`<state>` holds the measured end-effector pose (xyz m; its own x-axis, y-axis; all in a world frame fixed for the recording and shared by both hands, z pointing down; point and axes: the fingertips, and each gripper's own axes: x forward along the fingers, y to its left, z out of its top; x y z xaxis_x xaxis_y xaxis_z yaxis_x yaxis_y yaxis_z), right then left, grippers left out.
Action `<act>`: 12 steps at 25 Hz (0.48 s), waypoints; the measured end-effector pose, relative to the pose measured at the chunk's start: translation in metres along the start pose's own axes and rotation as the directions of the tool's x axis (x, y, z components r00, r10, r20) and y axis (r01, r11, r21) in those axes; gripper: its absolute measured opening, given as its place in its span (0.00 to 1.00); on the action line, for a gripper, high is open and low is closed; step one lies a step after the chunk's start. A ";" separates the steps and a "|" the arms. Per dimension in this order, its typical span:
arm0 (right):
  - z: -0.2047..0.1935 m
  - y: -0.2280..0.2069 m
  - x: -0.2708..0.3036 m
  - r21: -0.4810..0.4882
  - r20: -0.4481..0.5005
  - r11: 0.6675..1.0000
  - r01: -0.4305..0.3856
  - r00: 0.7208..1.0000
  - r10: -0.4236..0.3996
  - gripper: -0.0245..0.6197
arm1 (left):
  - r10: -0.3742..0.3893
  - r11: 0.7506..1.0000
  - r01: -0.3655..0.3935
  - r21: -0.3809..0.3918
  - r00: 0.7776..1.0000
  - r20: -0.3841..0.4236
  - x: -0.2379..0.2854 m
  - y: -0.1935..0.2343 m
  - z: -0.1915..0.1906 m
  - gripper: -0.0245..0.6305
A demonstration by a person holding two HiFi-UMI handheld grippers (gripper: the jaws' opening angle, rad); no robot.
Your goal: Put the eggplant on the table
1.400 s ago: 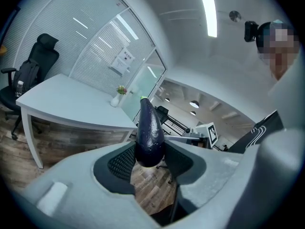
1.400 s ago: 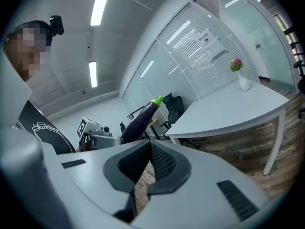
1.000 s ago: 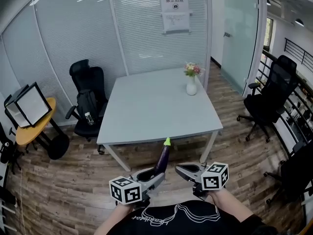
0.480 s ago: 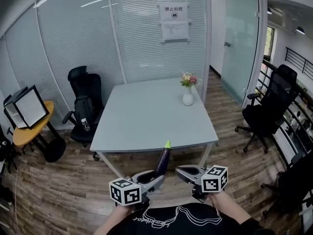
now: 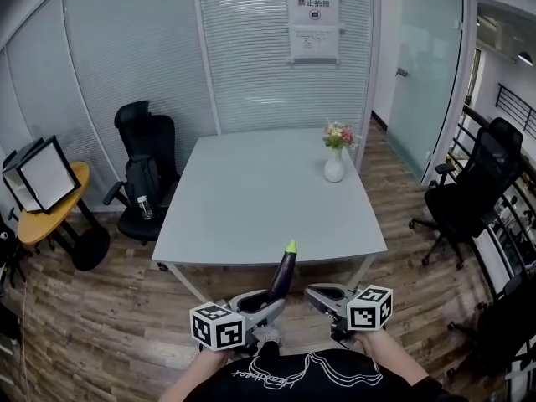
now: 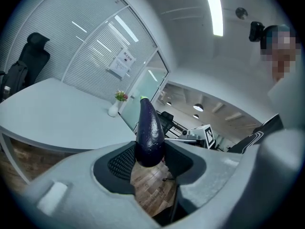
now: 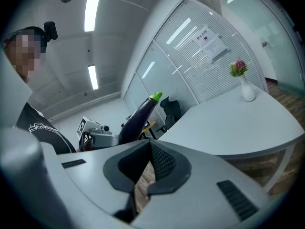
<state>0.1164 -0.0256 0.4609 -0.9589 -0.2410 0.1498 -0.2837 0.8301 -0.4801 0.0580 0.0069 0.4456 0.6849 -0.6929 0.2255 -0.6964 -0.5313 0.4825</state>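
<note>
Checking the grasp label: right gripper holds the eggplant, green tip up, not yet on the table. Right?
No. The left gripper holds the eggplant, green tip up, not yet on the table. The left gripper view shows its jaws clamped on it; the right gripper holds nothing.

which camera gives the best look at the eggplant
The left gripper view: the eggplant fills the middle, clamped between the left tool's jaws. The head view shows it small, poking up from the tool. The right gripper view shows only its upper part, side on.
</note>
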 end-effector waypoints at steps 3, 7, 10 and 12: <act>0.010 -0.027 0.024 0.015 -0.016 1.000 0.013 1.000 -0.013 0.05 | -0.008 1.000 0.007 -0.013 1.000 -0.008 0.016 0.033 0.015 0.33; 0.032 -0.060 0.058 0.035 -0.027 0.999 0.025 0.999 -0.024 0.05 | -0.010 1.000 0.009 -0.020 1.000 -0.026 0.037 0.076 0.045 0.33; 0.050 -0.082 0.087 0.040 -0.031 0.999 0.034 0.999 -0.033 0.05 | -0.002 1.000 0.001 -0.021 0.999 -0.036 0.048 0.111 0.069 0.33; 0.063 -0.097 0.104 0.047 -0.027 0.998 0.041 0.999 -0.040 0.05 | 0.000 1.000 -0.001 -0.026 0.999 -0.043 0.055 0.132 0.083 0.33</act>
<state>0.0439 -0.1627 0.4684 -0.9462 -0.2604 0.1922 -0.3231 0.7951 -0.5133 -0.0146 -0.1416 0.4516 0.6936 -0.6712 0.2615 -0.6911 -0.5176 0.5045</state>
